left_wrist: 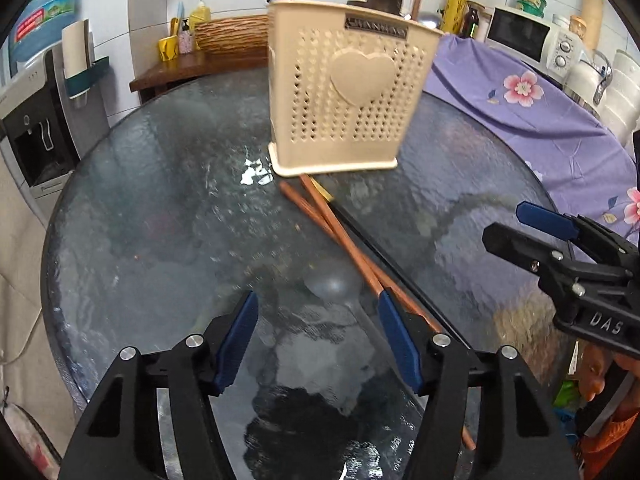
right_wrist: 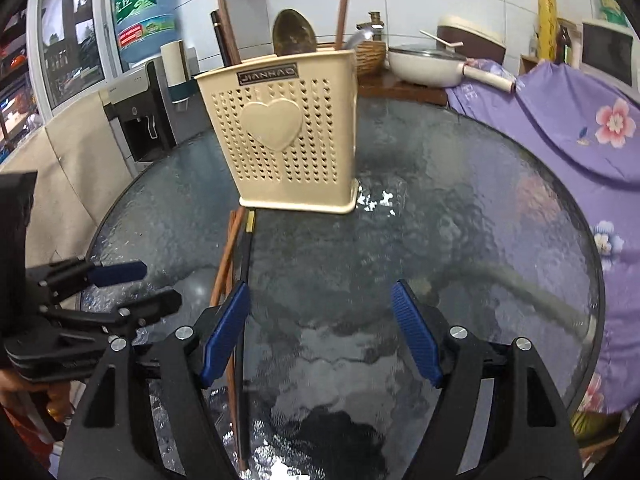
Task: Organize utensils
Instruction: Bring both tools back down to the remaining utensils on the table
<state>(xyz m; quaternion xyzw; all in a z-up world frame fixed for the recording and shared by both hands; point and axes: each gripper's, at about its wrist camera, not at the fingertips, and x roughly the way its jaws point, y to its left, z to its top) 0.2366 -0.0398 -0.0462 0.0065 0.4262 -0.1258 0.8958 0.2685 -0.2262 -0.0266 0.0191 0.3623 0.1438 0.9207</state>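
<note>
The left gripper (left_wrist: 318, 338) is standing with its jaws well apart, holding nothing; a clear spoon (left_wrist: 332, 282) is lying on the glass table (left_wrist: 160, 208) between its fingers; the right gripper (right_wrist: 320, 330) is likewise gaping empty, its left pad just beside the chopsticks (right_wrist: 230, 256); these are lying before the cream utensil holder (right_wrist: 288, 140), tips near its base.

The cream utensil holder (right_wrist: 288, 132) bears a "JIANHAO" plate; the right gripper (left_wrist: 520, 228) reads "DAS".
</note>
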